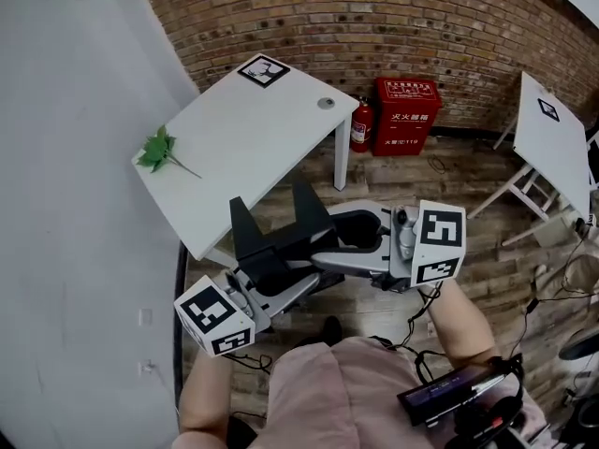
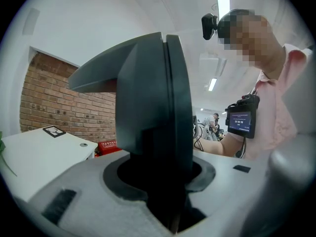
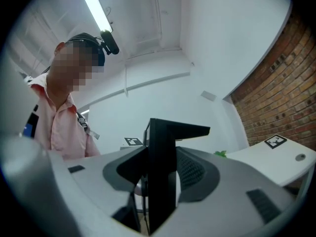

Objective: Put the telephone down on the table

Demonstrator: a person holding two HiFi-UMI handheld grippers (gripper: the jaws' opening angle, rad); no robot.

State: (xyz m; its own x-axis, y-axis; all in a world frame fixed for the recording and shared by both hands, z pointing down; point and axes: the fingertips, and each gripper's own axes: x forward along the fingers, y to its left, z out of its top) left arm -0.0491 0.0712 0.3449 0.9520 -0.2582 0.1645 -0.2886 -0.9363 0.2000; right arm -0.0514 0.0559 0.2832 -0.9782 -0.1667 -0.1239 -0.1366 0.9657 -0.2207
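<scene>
A black telephone (image 1: pixel 281 237) hangs in the air just off the near edge of the white table (image 1: pixel 253 148), over the wooden floor. My left gripper (image 1: pixel 267 283) clamps its near lower end and my right gripper (image 1: pixel 332 251) clamps its right side, so both are shut on it. Seen from the left gripper view, the telephone (image 2: pixel 155 117) stands upright, wedged between the grey jaws of my left gripper (image 2: pixel 168 186). The right gripper view shows the telephone (image 3: pixel 160 162) edge-on in the jaws of my right gripper (image 3: pixel 153 186), with the table (image 3: pixel 276 162) beyond at the right.
On the table lie a green leafy sprig (image 1: pixel 161 151), a square marker tag (image 1: pixel 263 69) and a small grey disc (image 1: pixel 326 103). A red fire extinguisher (image 1: pixel 361 124) and a red cabinet (image 1: pixel 407 115) stand by the brick wall. A second white table (image 1: pixel 552 138) is at the right.
</scene>
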